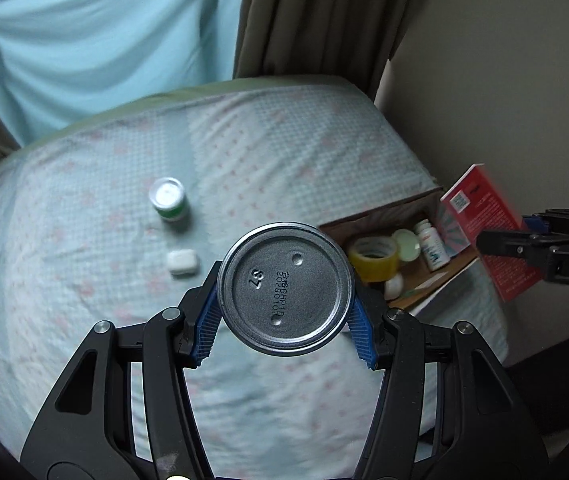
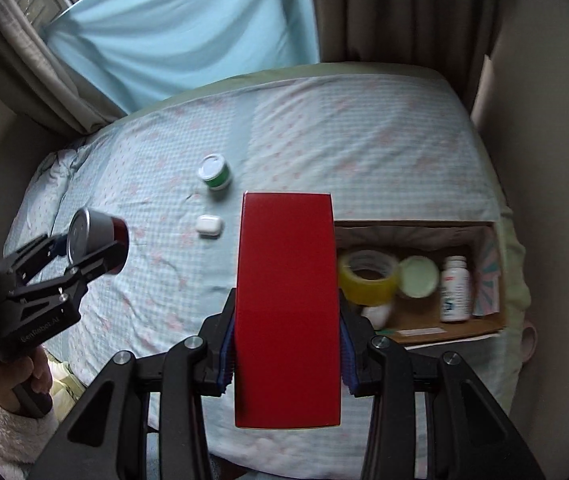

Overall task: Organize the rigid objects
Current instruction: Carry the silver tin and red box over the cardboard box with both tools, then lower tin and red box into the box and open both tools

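My left gripper (image 1: 284, 308) is shut on a metal can (image 1: 286, 288); its silver base faces the camera between the blue pads. In the right wrist view the same can (image 2: 96, 236) shows a red side and hangs above the bed's left part. My right gripper (image 2: 287, 320) is shut on a flat red box (image 2: 287, 280), held above the bed beside an open cardboard box (image 2: 416, 226). On the sheet lie a small green-and-white tin (image 2: 215, 172) and a white earbud case (image 2: 209, 225).
The cardboard box sits at the bed's right edge and holds a yellow tape roll (image 2: 368, 276), a pale green lidded jar (image 2: 418, 276) and a white pill bottle (image 2: 455, 288). A checked bed sheet (image 2: 364, 152) covers the bed; curtains and a wall stand behind.
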A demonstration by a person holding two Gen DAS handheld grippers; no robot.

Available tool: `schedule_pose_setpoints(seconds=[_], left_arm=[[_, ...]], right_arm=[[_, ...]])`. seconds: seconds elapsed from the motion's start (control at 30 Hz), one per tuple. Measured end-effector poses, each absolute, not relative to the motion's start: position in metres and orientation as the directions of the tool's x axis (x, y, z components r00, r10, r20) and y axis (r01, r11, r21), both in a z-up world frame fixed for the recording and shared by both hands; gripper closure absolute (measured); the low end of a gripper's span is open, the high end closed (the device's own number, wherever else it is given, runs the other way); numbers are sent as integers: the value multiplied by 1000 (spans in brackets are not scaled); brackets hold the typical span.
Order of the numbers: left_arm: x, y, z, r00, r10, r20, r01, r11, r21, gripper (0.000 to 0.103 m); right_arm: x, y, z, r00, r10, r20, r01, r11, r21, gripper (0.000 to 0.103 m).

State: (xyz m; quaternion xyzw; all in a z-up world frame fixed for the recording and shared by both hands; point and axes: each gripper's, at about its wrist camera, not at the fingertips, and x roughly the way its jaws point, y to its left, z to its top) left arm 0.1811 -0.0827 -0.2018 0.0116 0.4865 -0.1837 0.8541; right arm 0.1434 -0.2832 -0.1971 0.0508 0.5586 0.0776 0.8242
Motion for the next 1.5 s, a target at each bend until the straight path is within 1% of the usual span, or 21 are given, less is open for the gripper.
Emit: schedule_pose_setpoints(seconds=[0.23,0.4,0.57,0.77,1.0,1.1,1.27,1.33,1.37,1.4,1.43,1.47,1.5], left_arm=[[181,-163,-232,398,-273,-876,249,951,-184,51],[189,-208,-261,339,-248,-908,210,960,-183,51],[203,-240,-296,276,-212,-938,197,967,-161,51],[214,-259,-346,188,-161,-969,179,975,-128,51],[222,-260,-397,97,-123,-988,142,984,-108,51],[225,-260,-409,77,-114,-990,134,986,-103,51],[228,-264,-423,66,-74,-995,182,981,-61,51],[229,-265,-426,52,-76,-996,179,982,-66,51],[229,-265,-427,49,-86,-995,175,982,-76,50],[229,-265,-425,52,-107,-993,175,980,-97,46],[229,-266,-423,61,-124,-990,176,978,-112,22],[229,-266,-418,71,-161,-984,177,973,-146,0],[228,-266,-413,77,-190,-979,177,969,-174,0]], right_arm=[[153,-387,-213,354,157,-922,-24,987,159,65],[168,-436,-239,319,152,-935,21,986,167,65],[185,-461,-272,269,165,-949,43,982,183,65],[201,-471,-318,196,219,-956,44,972,232,65],[218,-471,-370,111,257,-960,53,963,264,65],[226,-472,-385,95,261,-961,53,962,266,65],[232,-469,-401,80,261,-962,61,962,266,65],[233,-469,-407,71,270,-960,80,958,275,64],[234,-469,-409,66,275,-959,89,956,280,64],[235,-469,-411,63,280,-958,100,953,285,64],[235,-469,-413,68,283,-957,107,951,289,64],[236,-469,-413,72,282,-957,113,951,289,58],[236,-469,-413,77,283,-956,119,949,291,52]])
